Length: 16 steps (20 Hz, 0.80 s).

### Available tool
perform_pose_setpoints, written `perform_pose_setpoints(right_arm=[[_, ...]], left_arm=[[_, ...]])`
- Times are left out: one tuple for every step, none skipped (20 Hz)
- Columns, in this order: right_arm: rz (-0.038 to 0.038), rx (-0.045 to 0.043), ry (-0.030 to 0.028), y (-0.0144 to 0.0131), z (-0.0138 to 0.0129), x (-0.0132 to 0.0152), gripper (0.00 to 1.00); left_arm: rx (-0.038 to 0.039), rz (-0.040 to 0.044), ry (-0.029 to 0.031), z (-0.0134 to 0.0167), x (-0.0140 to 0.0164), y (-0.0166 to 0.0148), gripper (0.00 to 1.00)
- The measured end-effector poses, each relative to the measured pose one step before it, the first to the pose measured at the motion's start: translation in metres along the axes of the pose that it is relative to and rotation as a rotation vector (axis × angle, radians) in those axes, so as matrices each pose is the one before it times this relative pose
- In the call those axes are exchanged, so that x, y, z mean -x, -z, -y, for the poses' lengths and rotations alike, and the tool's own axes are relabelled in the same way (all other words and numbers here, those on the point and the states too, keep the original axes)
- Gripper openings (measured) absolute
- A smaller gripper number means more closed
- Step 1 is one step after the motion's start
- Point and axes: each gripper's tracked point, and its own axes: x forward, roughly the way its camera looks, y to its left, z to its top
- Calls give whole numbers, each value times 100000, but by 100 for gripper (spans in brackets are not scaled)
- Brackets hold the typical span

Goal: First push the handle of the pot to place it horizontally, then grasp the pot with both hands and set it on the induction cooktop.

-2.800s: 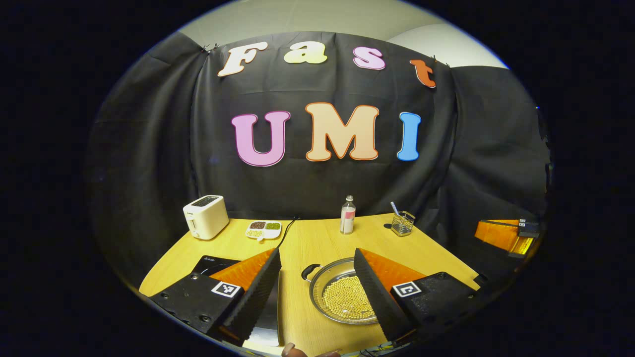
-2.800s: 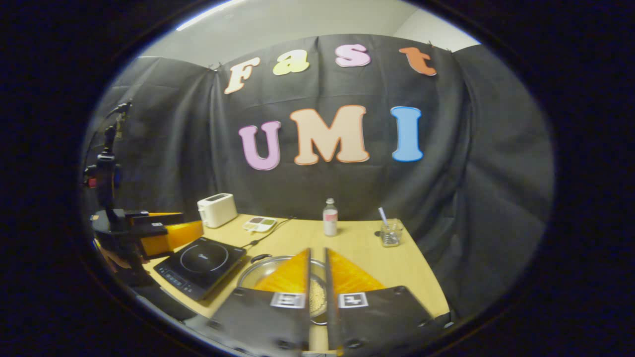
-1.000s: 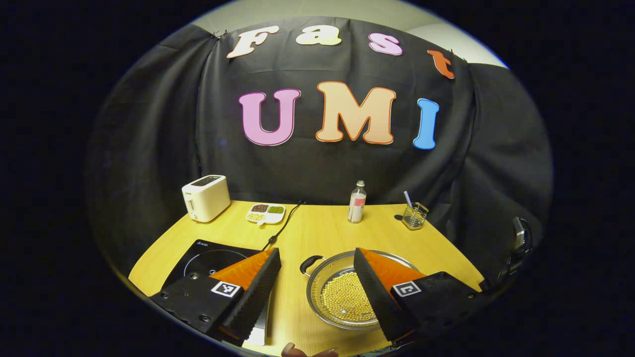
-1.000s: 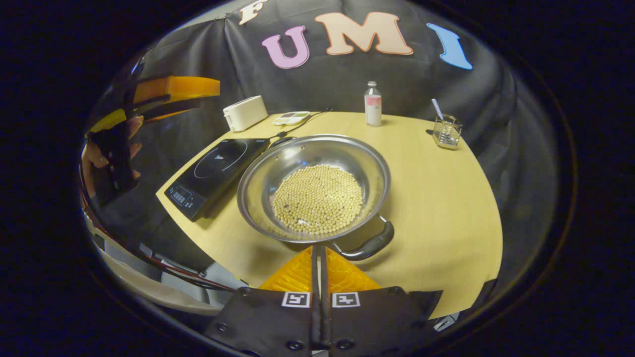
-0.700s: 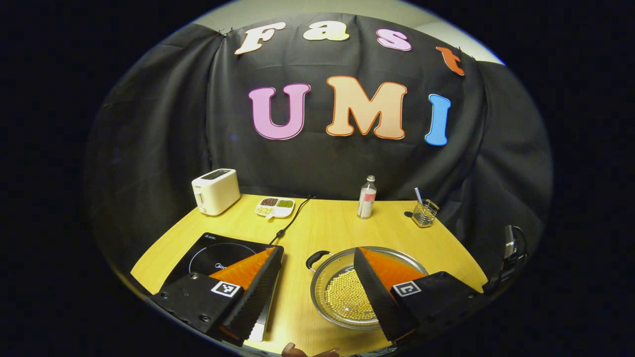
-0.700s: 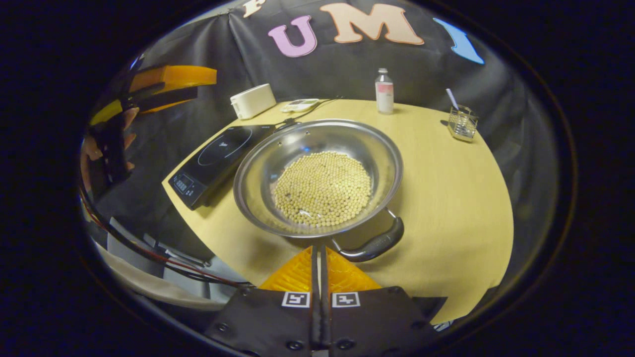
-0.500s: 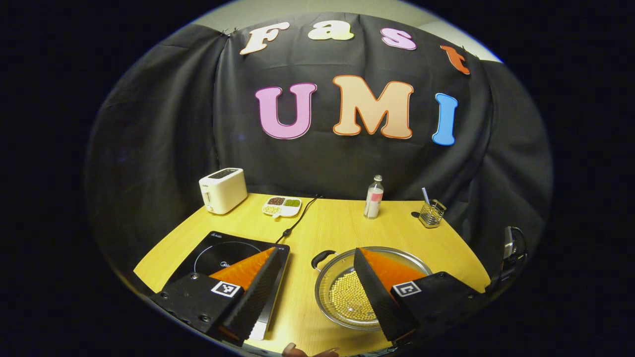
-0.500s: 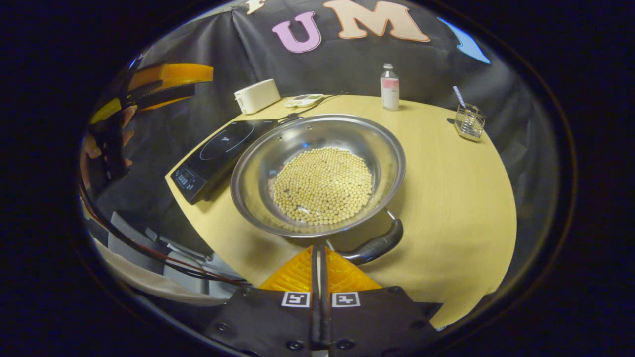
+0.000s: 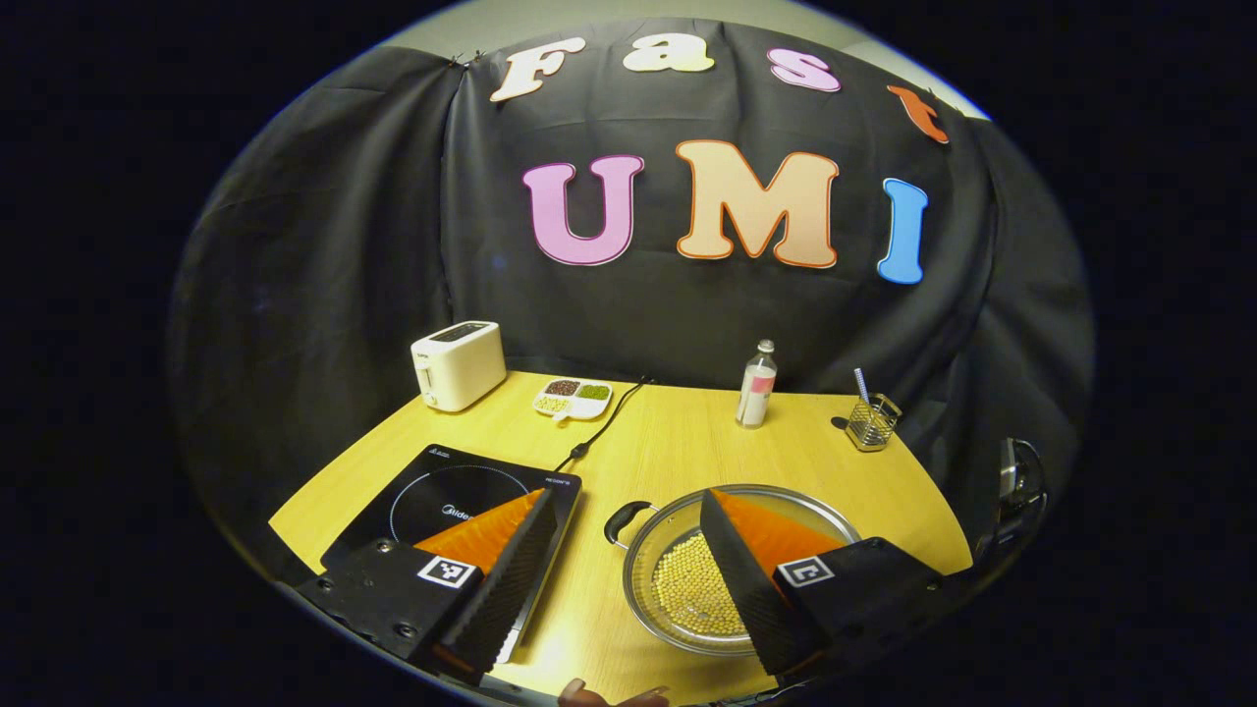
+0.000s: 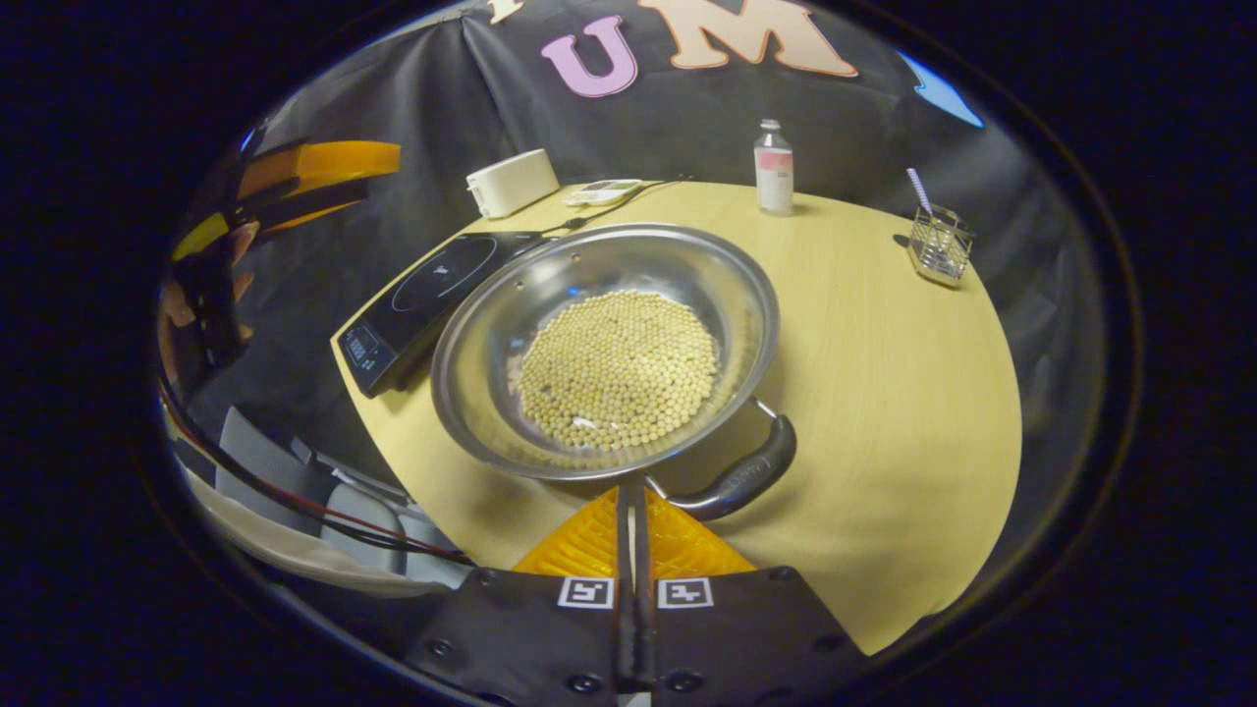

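Observation:
A steel pot full of pale beans stands on the wooden table, right of the black induction cooktop. Its near black handle points toward the lower right in the right gripper view. My right gripper is shut with nothing in it, its tips at the pot's near rim just left of that handle. In the left gripper view the pot lies low between the fingers, its other handle facing the cooktop. My left gripper is open above the table; it also hangs far left, the left gripper.
Along the table's back edge stand a white toaster, a divided dish of beans, a small bottle and a wire holder. The cooktop's cord runs to the back. A hand holds the left gripper beyond the table's left edge.
The right gripper came down from high above to the pot's near rim and stays shut; the pot has shifted slightly left in its view. The left gripper drifted left, still open.

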Motion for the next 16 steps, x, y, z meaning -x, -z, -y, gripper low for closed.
perform_pose_setpoints(right_arm=[[95,36,313,-217,532,-99,2],[112,-72,226,-344,495,-160,2],[-62,30,74,-112,320,-200,2],[-42,118,111,-203,326,-133,2],[-13,189,-62,-119,270,-98,2],[-105,91,-114,-172,223,-137,2],[5,-105,-171,-71,258,-153,2],[-15,-240,-148,-177,189,-92,0],[78,-108,-31,-107,205,-40,2],[63,-26,-34,-101,139,-56,0],[29,-236,-80,-82,208,-116,0],[64,-225,-118,-186,165,-58,2],[-11,-239,0,-29,176,-92,2],[85,-82,23,-107,98,22,2],[28,-28,65,-5,87,-44,2],[-82,-116,-77,-48,29,-32,2]], left_arm=[[164,-21,-766,-39,-110,10,96],[114,-435,-663,-101,-91,-43,96],[84,-645,-672,-94,-54,218,96],[138,-273,-676,-105,41,-43,98],[109,-126,-504,-68,21,1,96],[123,15,-449,-30,-63,-4,96],[189,-87,-280,10,-29,47,96],[351,-189,-244,-9,-33,-37,96],[205,-458,-232,50,4,183,96],[110,-264,-258,-12,12,1,96],[-56,-224,-195,-2,-135,64,96],[-144,-9,-133,-19,-88,59,96],[-116,-27,-115,35,135,-70,96],[-74,-233,-195,-5,-54,47,96],[47,-211,-366,-78,-13,60,96],[258,-46,-199,-48,-20,44,96]])
